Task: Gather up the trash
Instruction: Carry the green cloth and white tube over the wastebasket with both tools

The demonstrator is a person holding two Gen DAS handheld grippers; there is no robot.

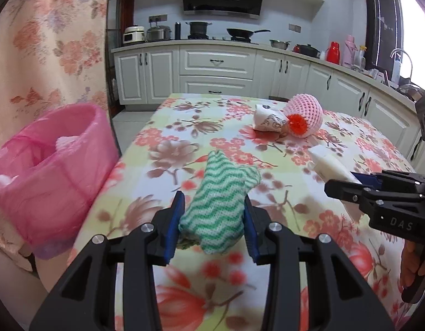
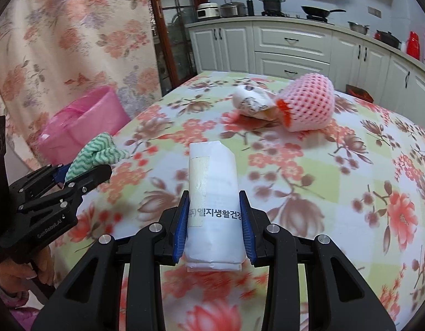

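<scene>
A kitchen table (image 1: 162, 127) covered in a floral cloth of coral blossoms on pale yellow and white checks, with two hand-held black tongs with blue pads raised over its near end.

The left gripper (image 1: 212, 218) is narrowed around a bunched rag (image 1: 220, 201), a soft knitted-looking cloth in wavy green and white stripes. Both pads press into its sides, and its free end pokes forward beyond the fingertips. In the right wrist view the same rag (image 2: 99, 155) shows at the left, just in front of the bin.

The right gripper (image 2: 214, 220) is narrowed around a white packet (image 2: 212, 193), a flat folded pouch with a tan strip down one side and a line of black Korean print across it. The pads clamp its two long edges, and it sticks out ahead over the tablecloth.

Off the table's left edge stands a pink bin (image 1: 47, 171) lined with a translucent pink bag, with some pale scraps inside.

Towards the far side of the table lie a pink foam fruit net (image 2: 309, 104), dome-shaped and mesh-patterned with an orange-red rim, and touching its left side a crumpled white wrapper (image 2: 252, 103) with dark drawings.

White cabinets and a stove with pots line the far wall.
</scene>
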